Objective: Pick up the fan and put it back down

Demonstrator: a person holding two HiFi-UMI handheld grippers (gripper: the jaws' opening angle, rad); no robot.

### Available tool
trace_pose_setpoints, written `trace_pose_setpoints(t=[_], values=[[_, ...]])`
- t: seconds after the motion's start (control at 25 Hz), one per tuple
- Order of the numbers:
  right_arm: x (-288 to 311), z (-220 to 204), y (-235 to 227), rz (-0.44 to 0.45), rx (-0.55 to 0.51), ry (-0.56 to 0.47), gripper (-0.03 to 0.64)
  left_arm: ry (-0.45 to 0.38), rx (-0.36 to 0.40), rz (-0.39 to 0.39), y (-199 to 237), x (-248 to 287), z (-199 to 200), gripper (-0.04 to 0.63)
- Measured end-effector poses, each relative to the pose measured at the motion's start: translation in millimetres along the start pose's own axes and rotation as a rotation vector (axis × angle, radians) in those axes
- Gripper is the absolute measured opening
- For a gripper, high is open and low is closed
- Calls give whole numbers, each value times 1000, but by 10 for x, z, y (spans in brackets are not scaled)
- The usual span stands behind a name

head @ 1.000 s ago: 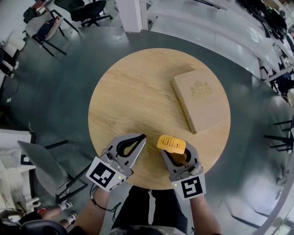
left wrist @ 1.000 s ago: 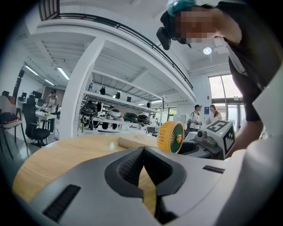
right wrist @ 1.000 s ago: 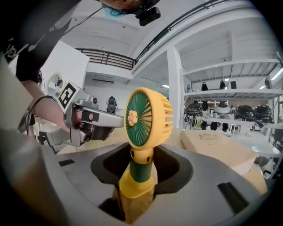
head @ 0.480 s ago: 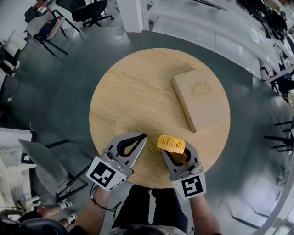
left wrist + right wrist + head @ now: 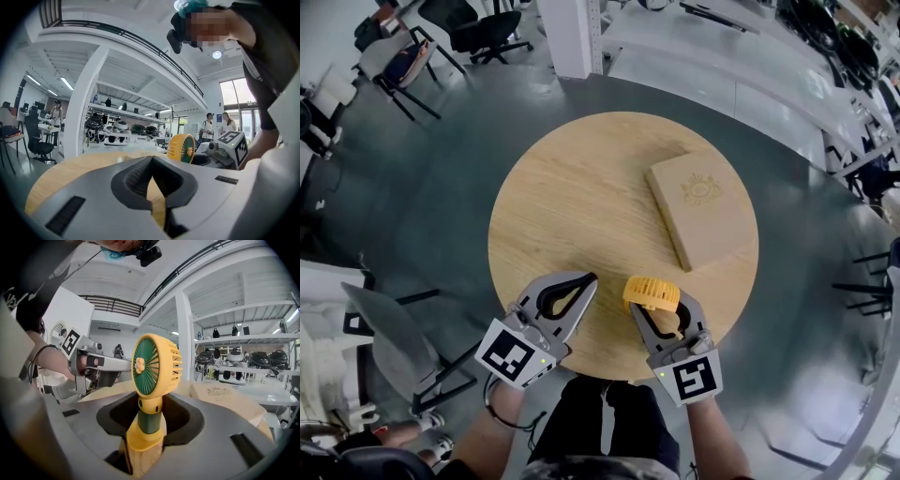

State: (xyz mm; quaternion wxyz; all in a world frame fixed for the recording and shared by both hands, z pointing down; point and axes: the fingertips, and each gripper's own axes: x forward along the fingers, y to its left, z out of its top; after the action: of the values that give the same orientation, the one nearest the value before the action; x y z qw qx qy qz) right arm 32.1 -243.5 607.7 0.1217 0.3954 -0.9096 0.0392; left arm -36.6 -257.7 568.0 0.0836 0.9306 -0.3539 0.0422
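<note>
A small yellow fan (image 5: pixel 652 292) with a green face stands upright between the jaws of my right gripper (image 5: pixel 659 311), near the front edge of the round wooden table (image 5: pixel 581 187). In the right gripper view the fan (image 5: pixel 154 364) rises from the right gripper (image 5: pixel 145 427), which is shut on its yellow base. Whether the base touches the table is hidden. My left gripper (image 5: pixel 589 279) hovers to the left of the fan, shut and empty. In the left gripper view the left gripper (image 5: pixel 151 164) has its tips together, with the fan (image 5: pixel 181 148) off to the right.
A flat wooden box (image 5: pixel 698 208) with an emblem lies on the right half of the table. A grey chair (image 5: pixel 384 342) stands at the lower left, office chairs (image 5: pixel 478 23) and a white column (image 5: pixel 572 28) behind, and long white benches (image 5: pixel 750 66) at the upper right.
The head view has drawn back a little, so the table and box look smaller. Both grippers keep about the same places, and the fan stays in the right gripper.
</note>
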Motion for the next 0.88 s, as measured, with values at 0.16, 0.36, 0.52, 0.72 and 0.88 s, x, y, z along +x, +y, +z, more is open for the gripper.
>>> trace_pose_setpoints(t=[0.16,0.36,0.52,0.72,0.88], values=[[-87,170,24,-3,-9,1,160,9,8,-1,-62,-74,156,17],[-209,432,87,-14,-10,-6,159,21,9,-6,-169,-198,352,17],[-334,654,115,-18,-5,-6,160,44,26,-10,-267,-281,537,17],[-467,911,142,-26,-17,-11,160,37,54,-18,-357,-370,805,17],[-575,1094,146,-29,-20,-6,160,24,86,-29,-441,-432,1023,17]])
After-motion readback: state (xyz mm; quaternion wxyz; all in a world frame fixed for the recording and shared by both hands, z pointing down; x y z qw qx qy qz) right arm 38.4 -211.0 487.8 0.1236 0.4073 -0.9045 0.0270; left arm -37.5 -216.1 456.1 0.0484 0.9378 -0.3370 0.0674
